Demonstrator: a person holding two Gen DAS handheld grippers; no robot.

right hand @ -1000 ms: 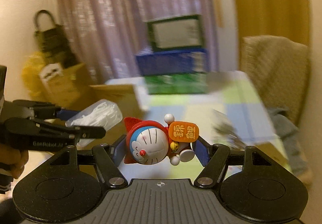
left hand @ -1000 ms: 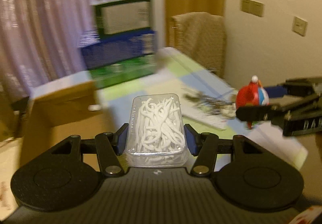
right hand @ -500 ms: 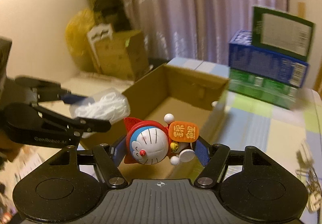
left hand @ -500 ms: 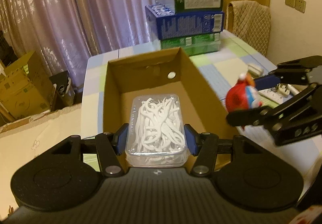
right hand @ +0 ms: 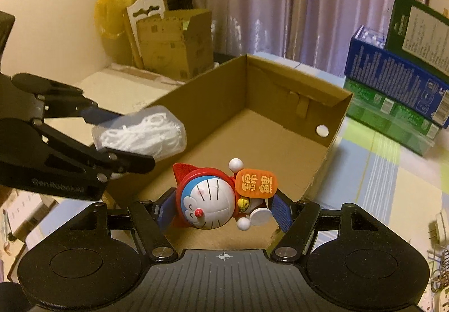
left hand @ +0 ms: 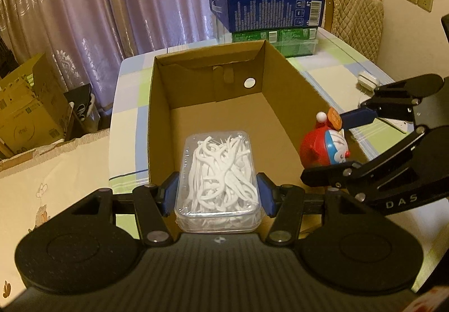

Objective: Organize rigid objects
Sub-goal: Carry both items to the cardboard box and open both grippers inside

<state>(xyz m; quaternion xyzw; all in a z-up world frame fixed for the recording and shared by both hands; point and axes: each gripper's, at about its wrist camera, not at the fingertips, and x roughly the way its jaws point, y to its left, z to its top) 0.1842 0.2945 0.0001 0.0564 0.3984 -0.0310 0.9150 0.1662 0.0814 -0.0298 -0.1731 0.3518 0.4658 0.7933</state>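
Note:
My left gripper [left hand: 217,195] is shut on a clear plastic box of white floss picks [left hand: 217,180] and holds it over the near end of an open cardboard box [left hand: 289,79]. My right gripper [right hand: 221,209] is shut on a red and blue Doraemon figure [right hand: 209,207] with an orange tag, held above the near right edge of the same cardboard box [right hand: 334,127]. In the left wrist view the right gripper [left hand: 343,143] holds the figure [left hand: 325,145] just right of the box wall. In the right wrist view the left gripper [right hand: 120,136] holds the floss box [right hand: 140,135] at left.
Stacked green and blue cartons [left hand: 269,0] stand behind the cardboard box on the checked tablecloth [left hand: 331,71]. A quilted chair [left hand: 356,20] is at the far right. More cardboard boxes [right hand: 174,40] and a yellow bag [right hand: 115,9] stand by the curtain.
Both grippers have swung left with their objects, from the table's right side to over the open cardboard box, and moved closer above it.

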